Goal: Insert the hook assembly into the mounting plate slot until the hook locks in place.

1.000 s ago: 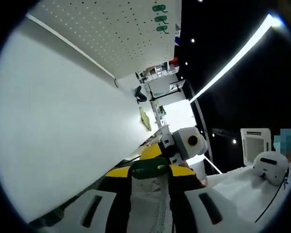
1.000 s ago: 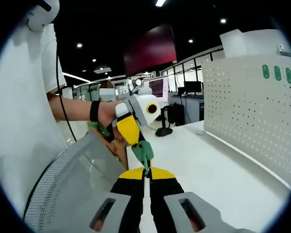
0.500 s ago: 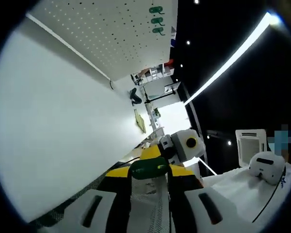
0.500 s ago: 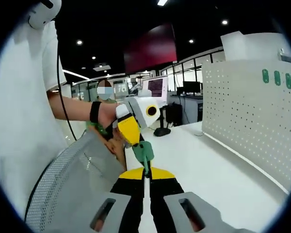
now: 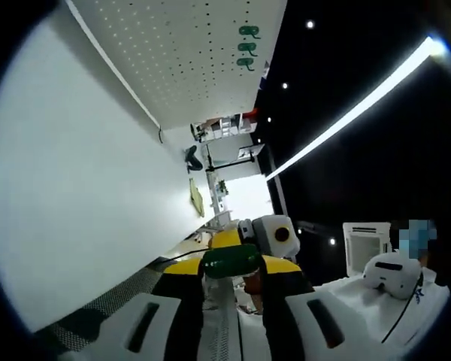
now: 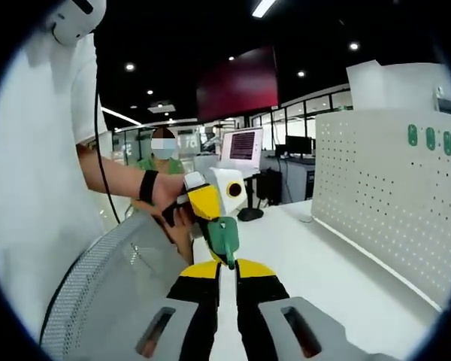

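The white pegboard point(image 6: 391, 195) was seen standing at the table's point(image 6: 308, 263) far edge, three green hooks point(image 6: 430, 138) mounted on it. Between both grippers a green hook point(image 6: 224, 237) was held: right gripper point(image 6: 226, 265) clamped on its thin edge, left gripper point(image 5: 230, 263) across its body. It was judged light, rigid plastic, best gripped by the base.

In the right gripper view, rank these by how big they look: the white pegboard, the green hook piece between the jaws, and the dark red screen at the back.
Largest to smallest as they appear:
1. White pegboard
2. Dark red screen
3. Green hook piece

The hook sits nearest the camera, so it is truly far smaller than it appears.
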Demonstrator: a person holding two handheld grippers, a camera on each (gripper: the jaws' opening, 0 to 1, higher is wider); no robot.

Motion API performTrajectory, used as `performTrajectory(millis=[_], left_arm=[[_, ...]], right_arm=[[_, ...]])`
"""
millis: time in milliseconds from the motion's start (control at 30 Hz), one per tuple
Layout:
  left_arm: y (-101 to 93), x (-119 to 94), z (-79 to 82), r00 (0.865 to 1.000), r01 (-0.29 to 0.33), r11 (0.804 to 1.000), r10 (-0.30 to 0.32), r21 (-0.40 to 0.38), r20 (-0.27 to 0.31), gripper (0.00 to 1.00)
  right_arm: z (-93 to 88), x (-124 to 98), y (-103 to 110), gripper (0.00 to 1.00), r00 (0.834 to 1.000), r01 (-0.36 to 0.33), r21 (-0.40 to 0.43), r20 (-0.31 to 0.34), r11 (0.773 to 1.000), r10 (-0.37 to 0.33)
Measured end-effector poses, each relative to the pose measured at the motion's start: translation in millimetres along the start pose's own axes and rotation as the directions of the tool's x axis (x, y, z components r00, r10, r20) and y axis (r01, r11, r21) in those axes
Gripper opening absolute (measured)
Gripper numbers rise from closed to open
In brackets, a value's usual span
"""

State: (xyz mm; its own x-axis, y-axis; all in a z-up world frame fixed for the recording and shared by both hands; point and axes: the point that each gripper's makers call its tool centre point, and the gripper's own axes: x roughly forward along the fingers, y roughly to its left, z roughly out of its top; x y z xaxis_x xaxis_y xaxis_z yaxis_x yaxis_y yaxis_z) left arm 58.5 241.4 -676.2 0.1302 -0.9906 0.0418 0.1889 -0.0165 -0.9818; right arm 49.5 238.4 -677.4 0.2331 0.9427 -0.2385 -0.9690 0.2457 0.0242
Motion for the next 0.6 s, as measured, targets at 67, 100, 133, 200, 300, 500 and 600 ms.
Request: performTrajectory(millis=[67,100,133,200,300,500,600], left_arm=[[-0.2,0.0,-1.1,1.0,-0.002,1.0,0.002,0.004,-0.005,0.29],[-0.1,0.5,-1.5,1.0,-0.004,1.0,0.004,0.009,-0.006,0.29],[-0.2,0.7,-1.8,1.0,-0.004,1.0,0.004,0.008,-0.008,0.29],[-0.5,0.8,-2.1,1.0,-0.001,1.0,0.001,0.008,-0.009,0.29],[-1.0,2.1,-3.4,1.0,-0.001,1.0,0.001,0.009,-0.013,0.29],[-1.4,2.4,-3.3,1.0,0.005,1.0,-0.005,0.001,-0.017,0.3],[-1.9,2.8,-4.7,1.0,0.008,1.0,-0.008,0.002,-0.024,0.3]], right_arm=[[0.4,0.3,-1.2,0.06,1.0,0.011,-0.014,0.001,1.0,-0.011],[0.8,0.6,-1.4,0.06,1.0,0.01,-0.011,0.006,1.0,-0.01],[0.4,0.5,-1.5,0.05,1.0,0.009,-0.009,0.005,1.0,-0.009],[0.4,0.8,-1.3,0.04,1.0,0.009,-0.014,0.002,1.0,-0.009],[2.0,0.7,-2.5,0.02,1.0,0.014,-0.013,0.012,1.0,-0.014],[2.6,0.2,-1.8,0.01,1.0,0.005,0.007,0.018,1.0,-0.005],[2.1,0.0,0.0,0.01,1.0,-0.007,0.016,0.012,1.0,0.006]])
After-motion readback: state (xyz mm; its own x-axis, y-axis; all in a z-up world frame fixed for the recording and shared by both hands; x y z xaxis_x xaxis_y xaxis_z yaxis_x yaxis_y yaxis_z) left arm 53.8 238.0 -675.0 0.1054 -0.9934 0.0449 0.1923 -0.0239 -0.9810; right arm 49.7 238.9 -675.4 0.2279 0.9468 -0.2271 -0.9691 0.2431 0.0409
